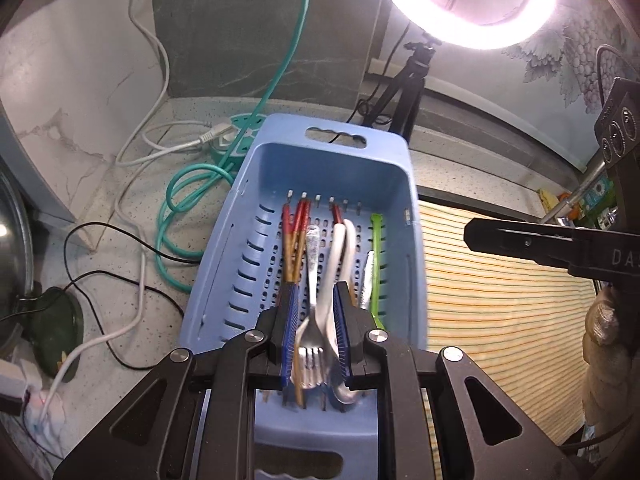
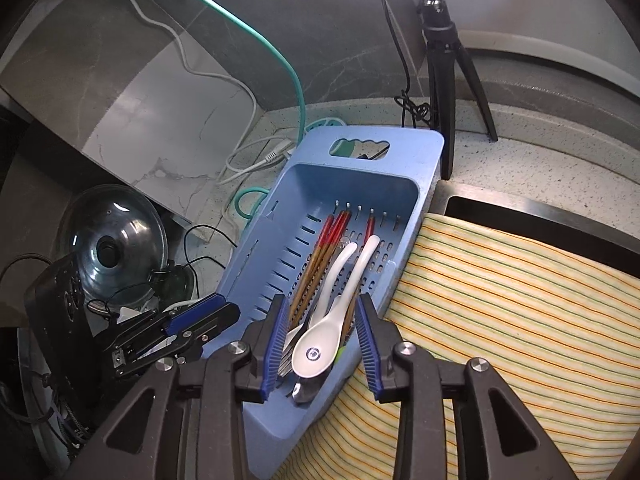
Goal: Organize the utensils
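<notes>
on the far left of the speckled tabletop (image 2: 540, 184) a glass pot lid (image 2: 110, 240) is seen, with loose cables and a teal hose (image 1: 176, 208) beside it. next to these a blue slotted basket (image 1: 320, 160) is set, its right edge lying against a striped cloth (image 2: 520, 300). inside the basket the utensils are gathered lengthwise: red-tipped chopsticks (image 1: 296, 236) at the left, then a metal fork (image 1: 312, 344), two white ceramic spoons (image 2: 320, 344), a metal spoon (image 2: 305, 391) partly hidden beneath them, and a green utensil (image 1: 376, 256) at the right. the left tongs (image 1: 316, 320) are held over the fork and spoon handles with the jaws slightly parted; nothing is seen to be pressed between the pads. the right tongs (image 2: 322, 344) are held wider apart over the bowl of a white spoon, and nothing is gripped there either. the ceramic spoons are judged stiff, glazed, slippery and breakable, so a hold across the narrow handle near the bowl would probably be safest. the fork is judged rigid and smooth and best taken at mid-handle; the chopsticks are light, thin and likely to roll, so they would best be pinched as a pair near the middle.
</notes>
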`<state>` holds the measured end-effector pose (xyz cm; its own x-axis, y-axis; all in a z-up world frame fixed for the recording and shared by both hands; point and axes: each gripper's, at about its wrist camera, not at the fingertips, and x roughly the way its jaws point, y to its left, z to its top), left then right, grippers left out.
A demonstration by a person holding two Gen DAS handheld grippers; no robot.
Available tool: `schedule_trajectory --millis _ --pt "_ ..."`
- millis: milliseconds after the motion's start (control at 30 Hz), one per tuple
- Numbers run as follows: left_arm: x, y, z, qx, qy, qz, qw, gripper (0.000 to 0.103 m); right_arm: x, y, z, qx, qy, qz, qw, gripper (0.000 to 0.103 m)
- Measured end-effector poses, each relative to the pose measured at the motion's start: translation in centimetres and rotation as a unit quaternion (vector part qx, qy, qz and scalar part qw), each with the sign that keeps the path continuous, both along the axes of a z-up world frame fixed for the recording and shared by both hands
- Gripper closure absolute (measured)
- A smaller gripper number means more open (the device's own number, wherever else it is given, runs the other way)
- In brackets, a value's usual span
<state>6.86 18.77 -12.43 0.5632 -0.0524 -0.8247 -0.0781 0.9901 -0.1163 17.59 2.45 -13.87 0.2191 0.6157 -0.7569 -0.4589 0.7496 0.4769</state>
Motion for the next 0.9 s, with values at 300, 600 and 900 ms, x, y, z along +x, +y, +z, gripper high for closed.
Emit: schedule_trajectory --millis 300,600,900 --pt "-3.6 -3.8 3.1 0.004 -0.032 0.002 0.9995 0.074 -2.7 -4.6 2.3 -0.006 -0.047 -0.005 0.999 0.055" --pt "-6.0 -8.2 6.0 0.024 -0.069 0.0 0.9973 0.043 -5.4 -10.5 4.8 -0.023 -0.113 -0.032 0.993 0.039" --pt "-7.9 -10.3 5.9 0.043 -0.068 0.034 0.9962 0.031 -8.3 -14.7 5.4 -0.063 -0.17 -0.05 0.982 0.03"
